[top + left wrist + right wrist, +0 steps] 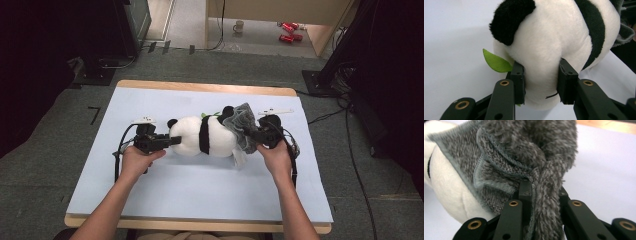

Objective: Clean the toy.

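A plush panda [202, 135] lies on its side in the middle of the pale blue table top [165, 185]. A grey knitted garment [241, 126] covers its right end. My left gripper [172, 141] comes in from the left, shut on the panda's white rounded end [541, 75], both pads pressing into the plush. A green felt leaf [495, 62] sticks out beside the left pad. My right gripper [248, 132] is at the right end, shut on a bunched fold of the grey garment [546, 202]. The panda's white body [446, 192] shows under the knit.
The table's wooden far edge [200, 86] borders grey carpet. Black stands rise at the far left and right, with cables [350, 150] on the floor at the right. A cup [238, 26] and red cans [289, 31] lie on the floor far behind.
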`<state>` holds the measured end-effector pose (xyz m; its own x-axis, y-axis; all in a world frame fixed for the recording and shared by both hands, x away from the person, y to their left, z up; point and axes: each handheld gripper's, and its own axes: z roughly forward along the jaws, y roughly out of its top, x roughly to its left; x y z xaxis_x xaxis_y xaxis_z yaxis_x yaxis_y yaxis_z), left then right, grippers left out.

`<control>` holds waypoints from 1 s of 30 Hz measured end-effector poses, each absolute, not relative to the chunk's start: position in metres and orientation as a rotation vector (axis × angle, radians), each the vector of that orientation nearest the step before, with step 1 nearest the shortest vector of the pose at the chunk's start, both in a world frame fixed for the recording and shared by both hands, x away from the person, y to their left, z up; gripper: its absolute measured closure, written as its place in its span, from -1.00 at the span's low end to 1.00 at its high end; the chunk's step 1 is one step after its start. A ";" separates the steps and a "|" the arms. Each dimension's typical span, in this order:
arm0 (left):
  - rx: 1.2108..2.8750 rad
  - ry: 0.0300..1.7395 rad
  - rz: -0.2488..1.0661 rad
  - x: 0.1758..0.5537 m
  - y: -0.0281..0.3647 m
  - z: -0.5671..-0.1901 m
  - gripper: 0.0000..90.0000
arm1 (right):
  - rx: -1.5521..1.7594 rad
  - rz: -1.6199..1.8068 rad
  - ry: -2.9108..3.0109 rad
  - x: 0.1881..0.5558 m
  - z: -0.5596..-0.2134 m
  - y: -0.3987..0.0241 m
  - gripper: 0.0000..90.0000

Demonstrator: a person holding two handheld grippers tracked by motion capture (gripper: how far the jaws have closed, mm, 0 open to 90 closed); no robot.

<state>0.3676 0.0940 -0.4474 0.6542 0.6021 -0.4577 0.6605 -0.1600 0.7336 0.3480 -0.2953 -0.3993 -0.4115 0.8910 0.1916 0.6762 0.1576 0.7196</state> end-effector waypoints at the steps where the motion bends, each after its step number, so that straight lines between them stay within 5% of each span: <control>1: 1.845 1.002 -0.075 0.368 0.094 -0.447 0.44 | 1.519 1.125 2.149 0.347 -0.394 -0.299 0.68; 11: 1.877 0.967 -0.132 0.363 0.097 -0.440 0.52 | 1.376 1.354 2.121 0.325 -0.341 -0.288 0.68; 18: 1.877 0.975 -0.103 0.356 0.103 -0.439 0.50 | 1.270 1.283 2.301 0.322 -0.349 -0.255 0.67; 30: 1.877 0.924 0.003 0.356 0.105 -0.442 -0.04 | 1.333 1.281 2.267 0.334 -0.373 -0.256 0.67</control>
<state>0.3556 0.1052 -0.4415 0.7077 0.5950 -0.3810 0.5924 -0.2059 0.7789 0.3344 -0.2556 -0.3726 -0.5664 0.7920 0.2279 0.6038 0.2106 0.7688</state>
